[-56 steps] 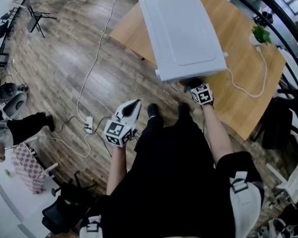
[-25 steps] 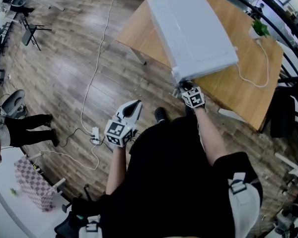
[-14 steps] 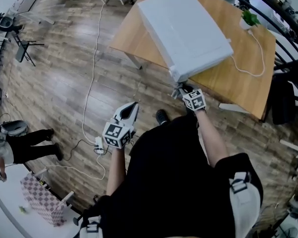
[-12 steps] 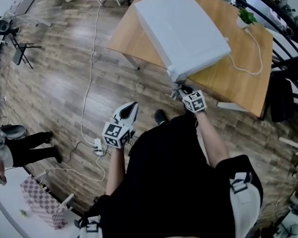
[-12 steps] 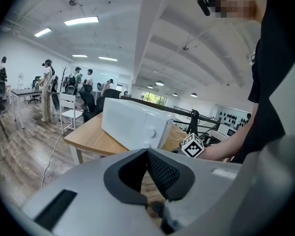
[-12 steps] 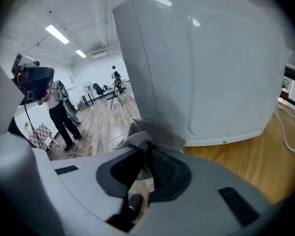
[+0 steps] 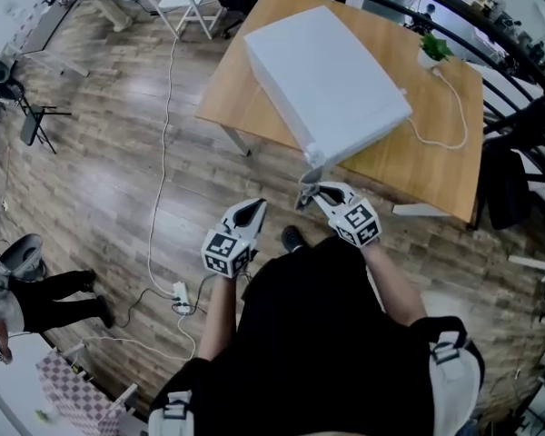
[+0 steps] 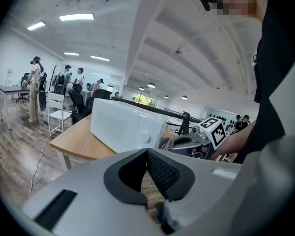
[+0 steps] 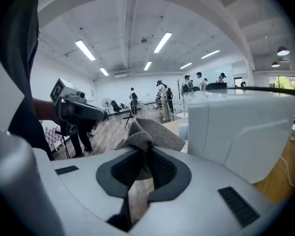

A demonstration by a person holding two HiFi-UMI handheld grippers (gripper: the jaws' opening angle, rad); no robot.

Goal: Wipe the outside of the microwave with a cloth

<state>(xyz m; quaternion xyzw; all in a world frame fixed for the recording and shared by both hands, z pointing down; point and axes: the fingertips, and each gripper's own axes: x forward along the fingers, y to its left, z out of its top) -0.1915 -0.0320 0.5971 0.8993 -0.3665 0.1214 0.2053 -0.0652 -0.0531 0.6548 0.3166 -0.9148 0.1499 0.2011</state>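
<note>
wood planks cover the floor (image 7: 100, 153) on the far left, and a white cable (image 7: 163, 134) trails across them down to a power strip (image 7: 179, 291). a person in dark trousers (image 7: 45, 289) stands at the left edge.

next comes the left gripper (image 7: 252, 210), held over the floor in front of the person's body and well short of the table. in its own view its dark ribbed pads (image 8: 160, 171) are pressed together with nothing between them.

to its right, the right gripper (image 7: 311, 194) points up at the table's near edge. its jaws are clamped on a grey woven cloth (image 9: 147, 132), a fold pinched between the pads and the rest bunched above the tips. in the head view the cloth sits just below the near corner of the microwave (image 7: 327, 66); whether cloth and casing touch cannot be told. in the right gripper view the cloth is just beside the microwave's round knob (image 9: 183, 130).

the white microwave lies across the light wooden table (image 7: 436, 166), its long top face bare. a white cord (image 7: 440, 134) loops from its right side over the tabletop, and a small green plant (image 7: 430, 48) stands near the table's far right corner.
</note>
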